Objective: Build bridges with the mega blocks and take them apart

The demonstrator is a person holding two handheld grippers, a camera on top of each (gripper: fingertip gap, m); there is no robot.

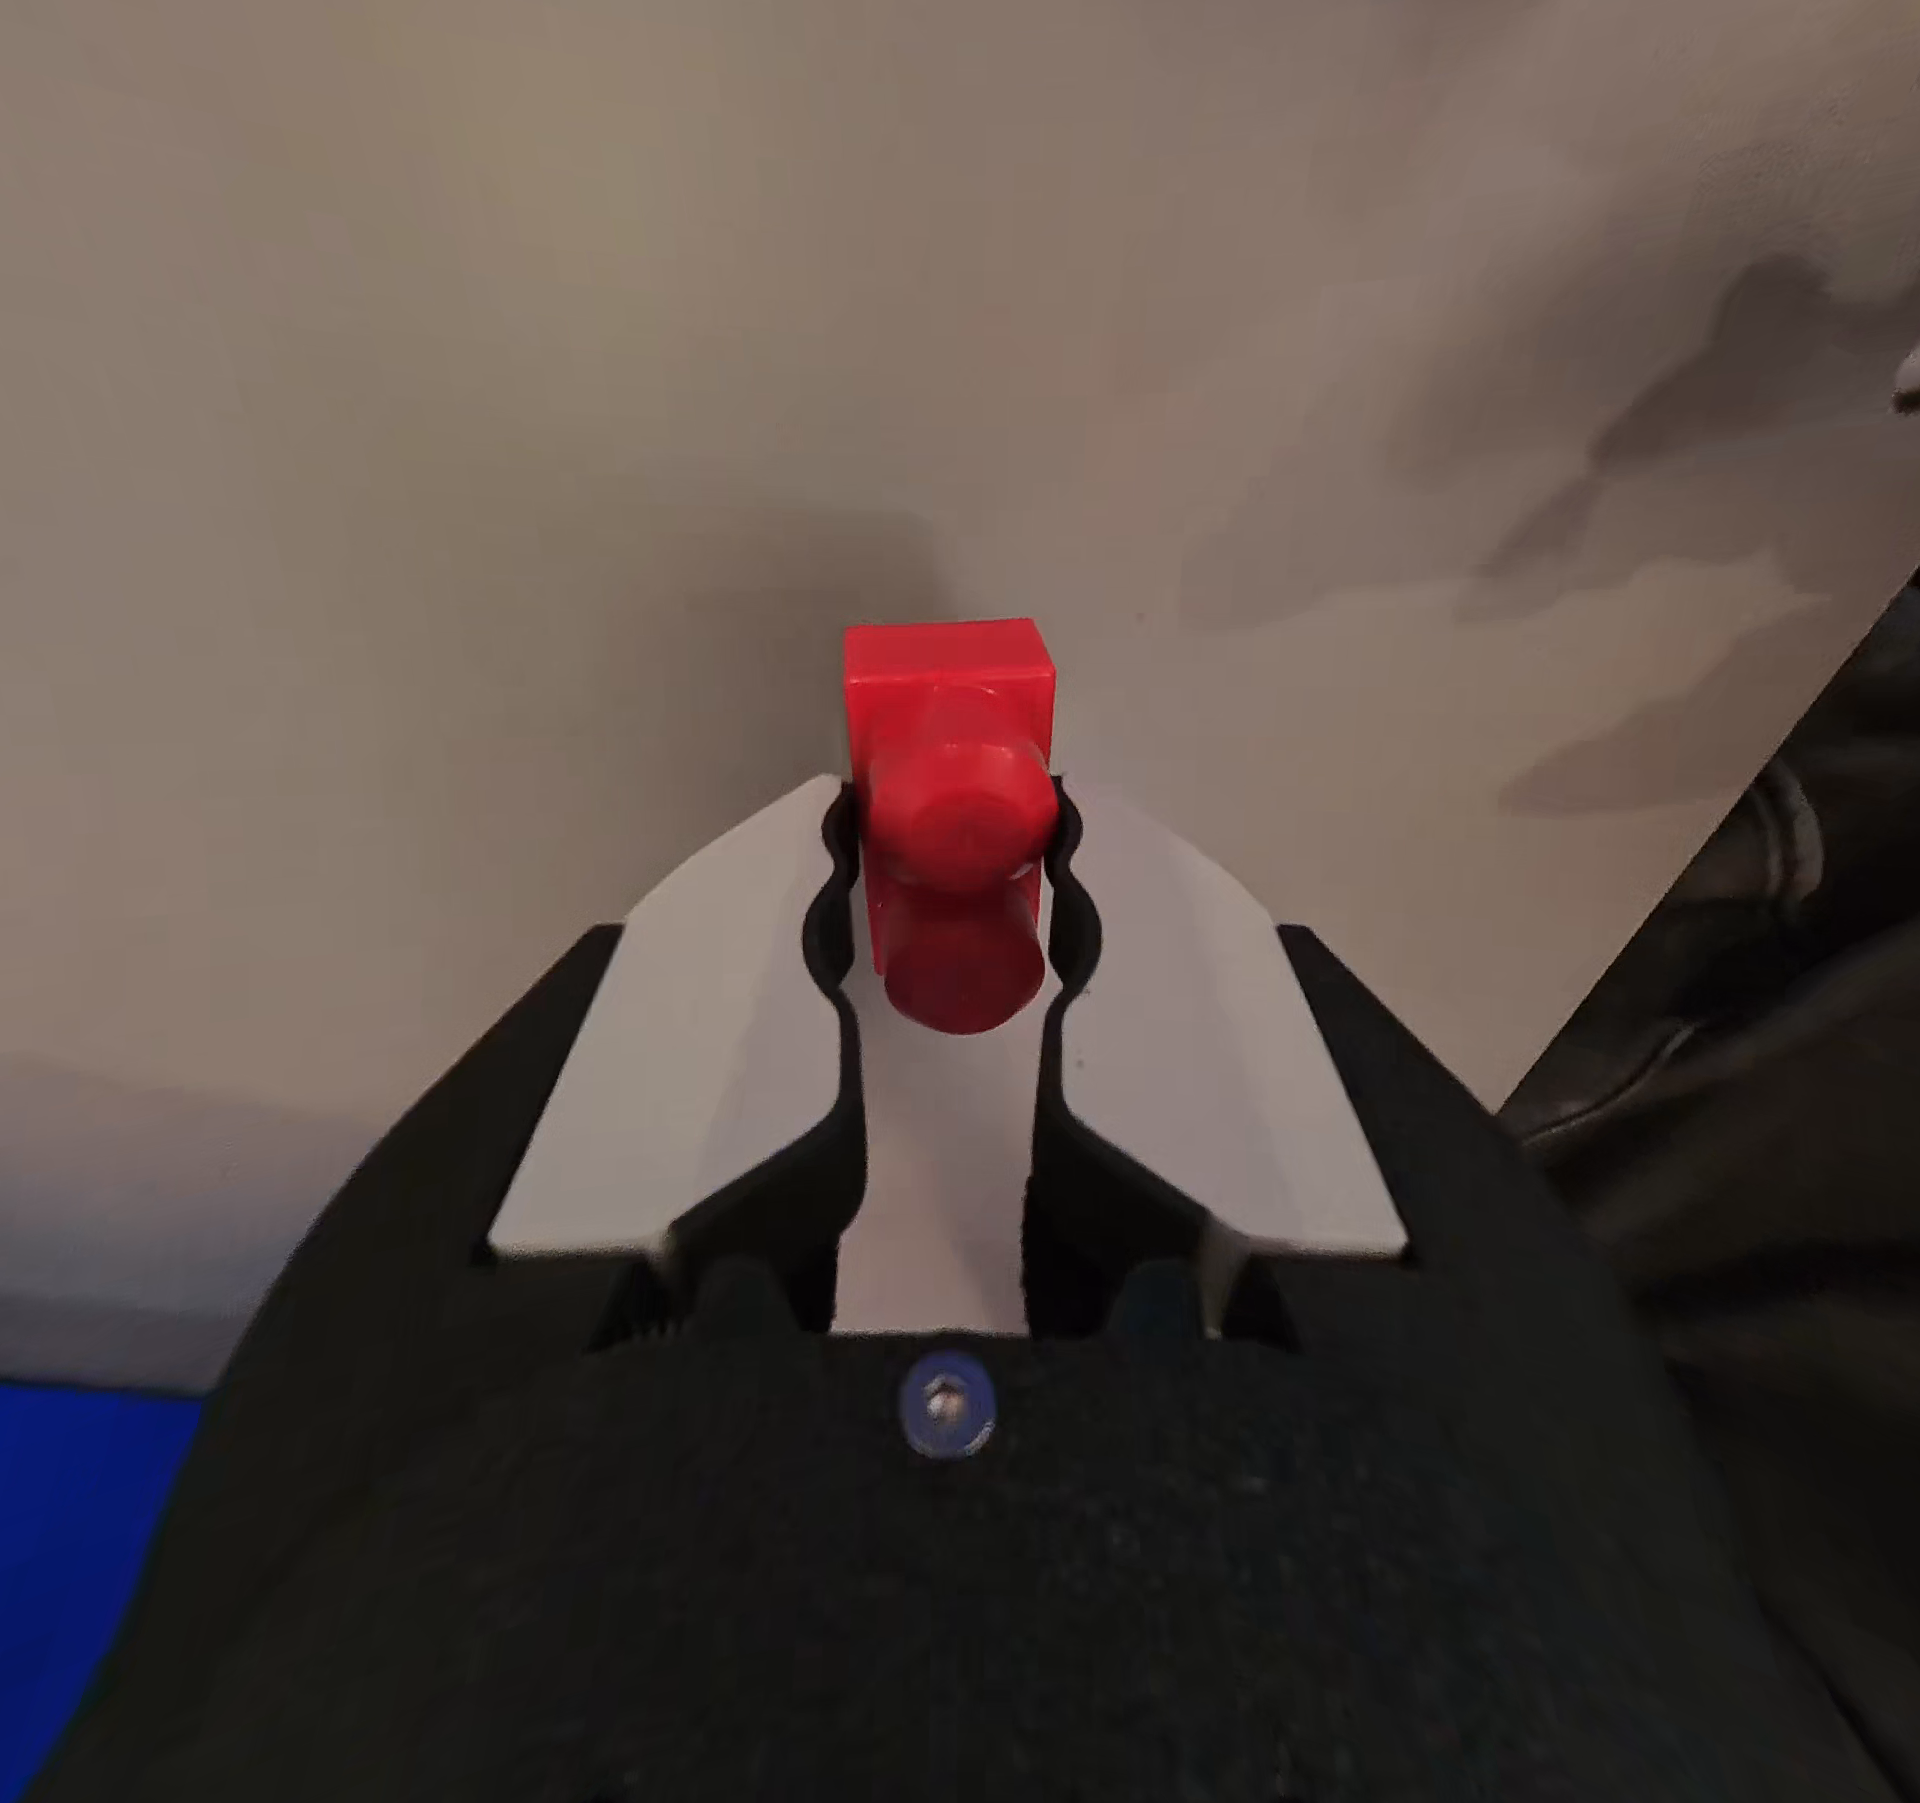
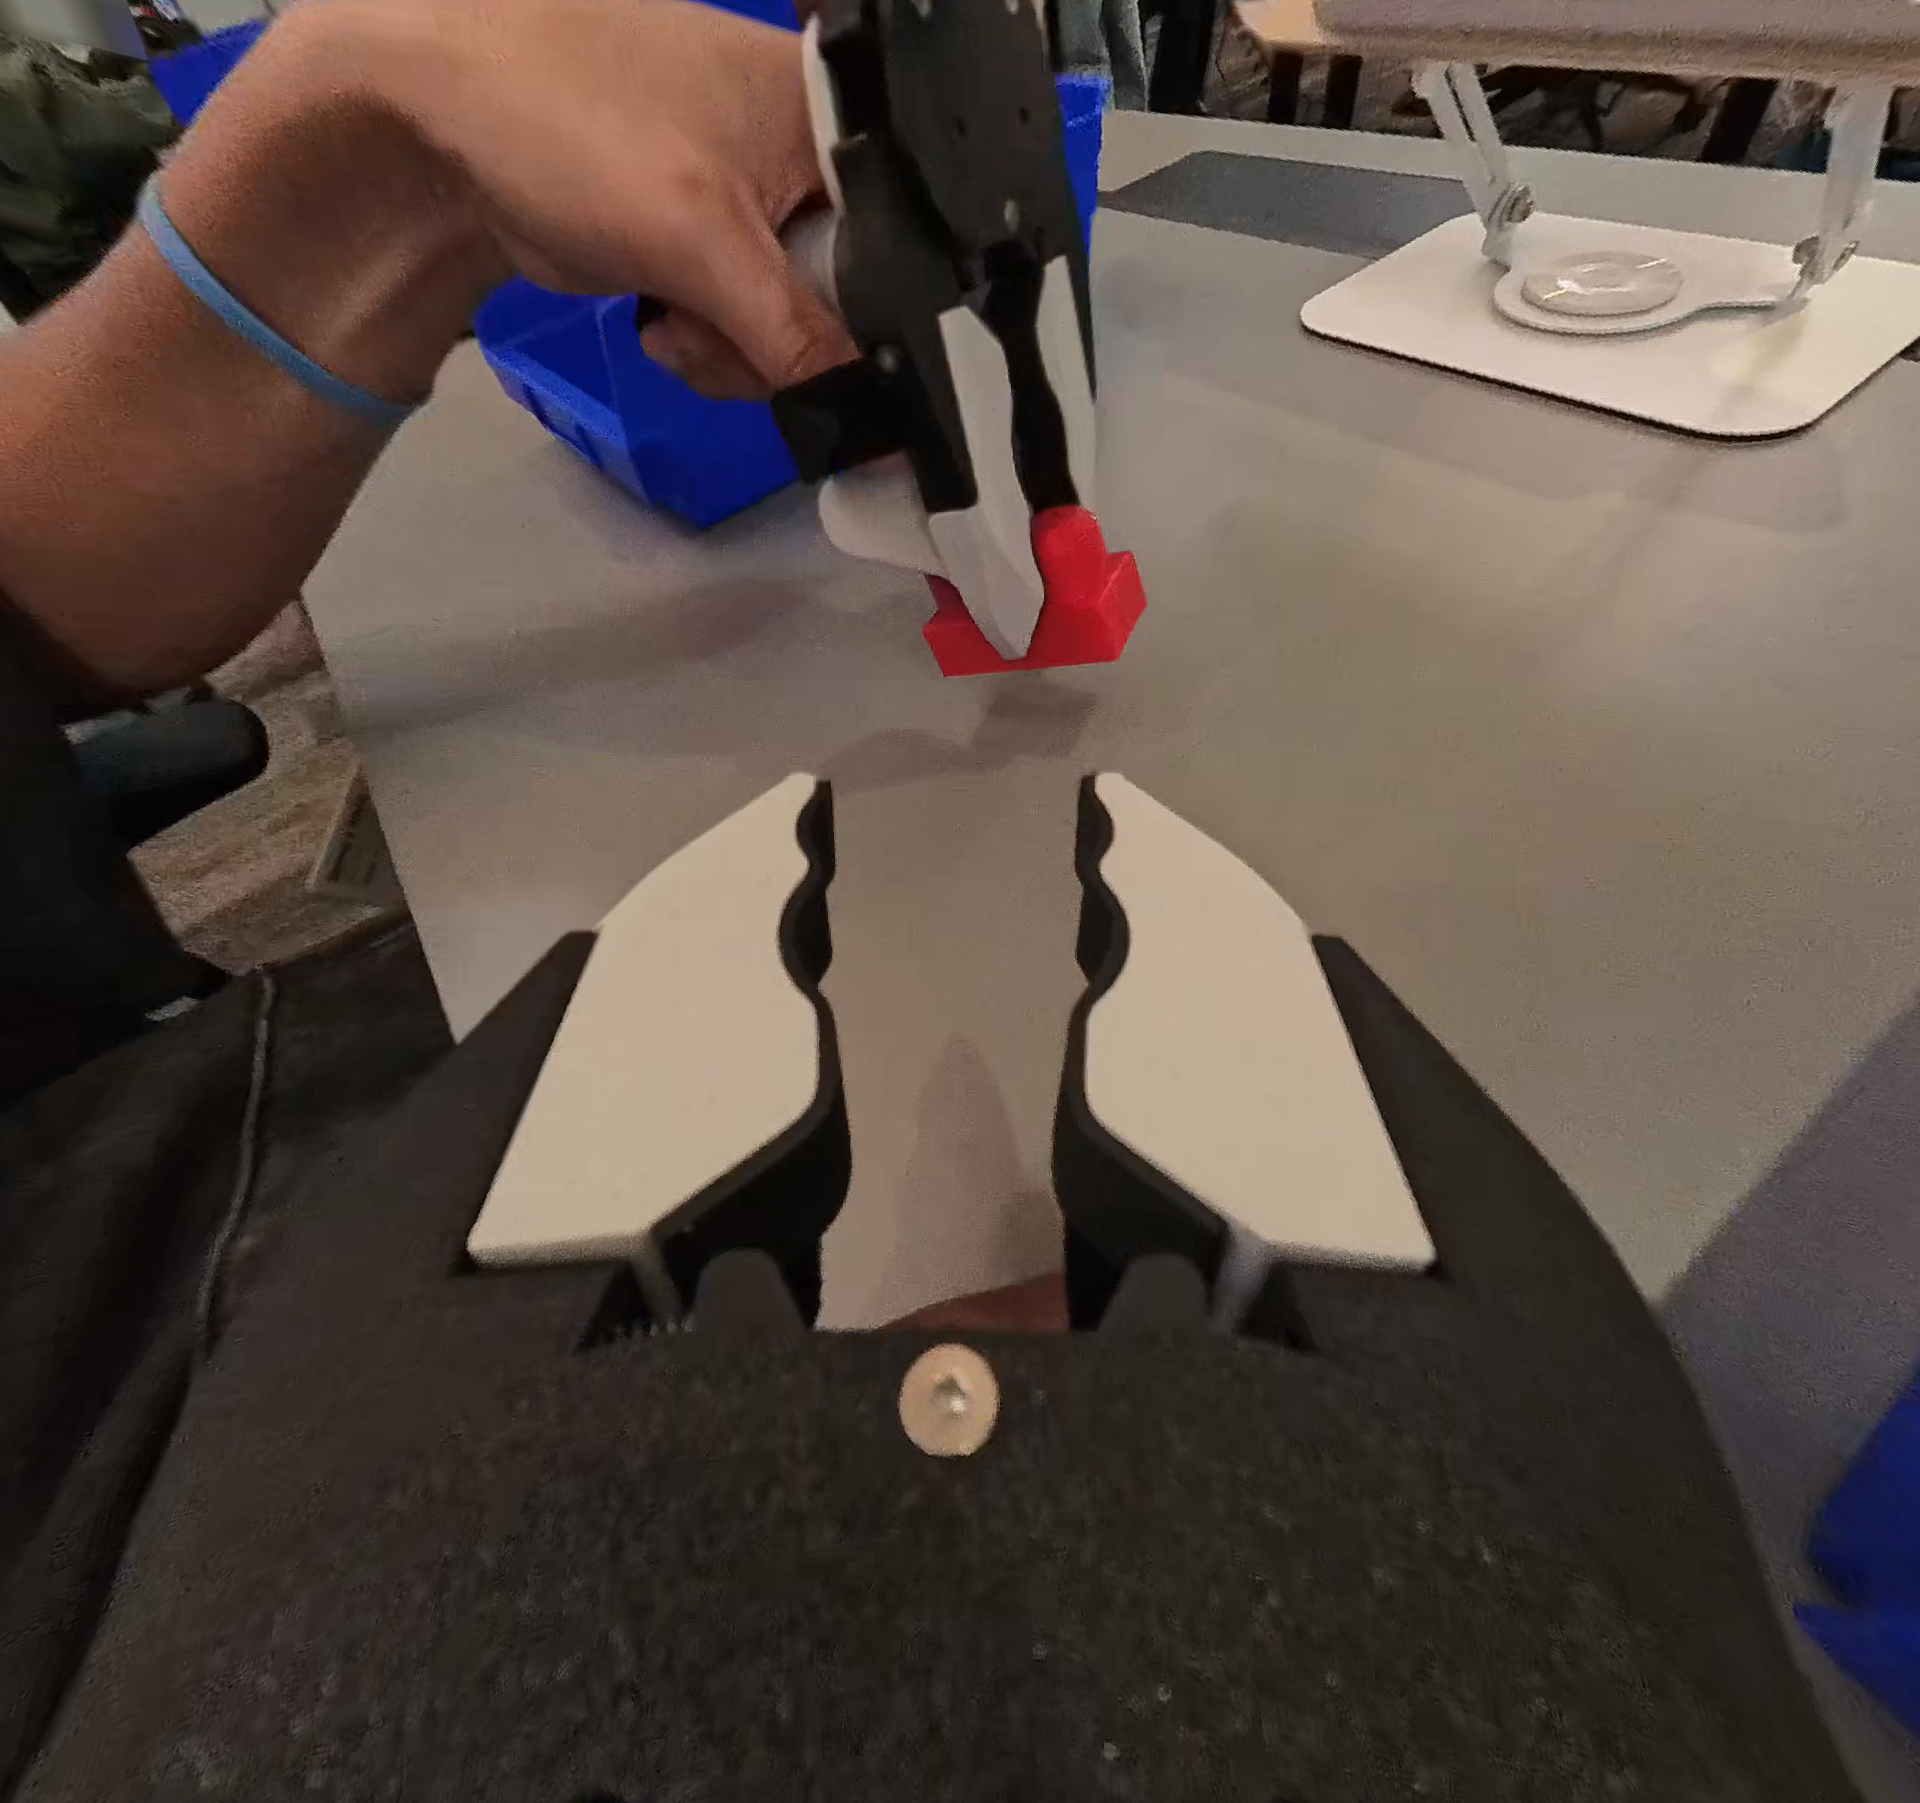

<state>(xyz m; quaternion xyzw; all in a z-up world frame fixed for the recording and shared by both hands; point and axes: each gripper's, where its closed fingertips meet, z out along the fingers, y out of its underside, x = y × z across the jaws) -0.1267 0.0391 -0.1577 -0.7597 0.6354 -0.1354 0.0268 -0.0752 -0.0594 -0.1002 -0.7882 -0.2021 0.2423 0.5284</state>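
The left gripper (image 1: 951, 880) pinches one red block (image 1: 951, 818) just over the bare table (image 2: 1351, 714); the right gripper (image 2: 956, 797) is spread, empty. No bridge stands yet, so building looks barely begun.

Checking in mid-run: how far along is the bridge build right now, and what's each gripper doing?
Very early, or fully dismantled; the frames do not say which. Done: nothing stands built on the grey table. In hand: the left gripper is shut on one red block, held low over the table; whether it touches is unclear. The right gripper is open and empty. Left: no other loose blocks show; the blue bin sits behind.
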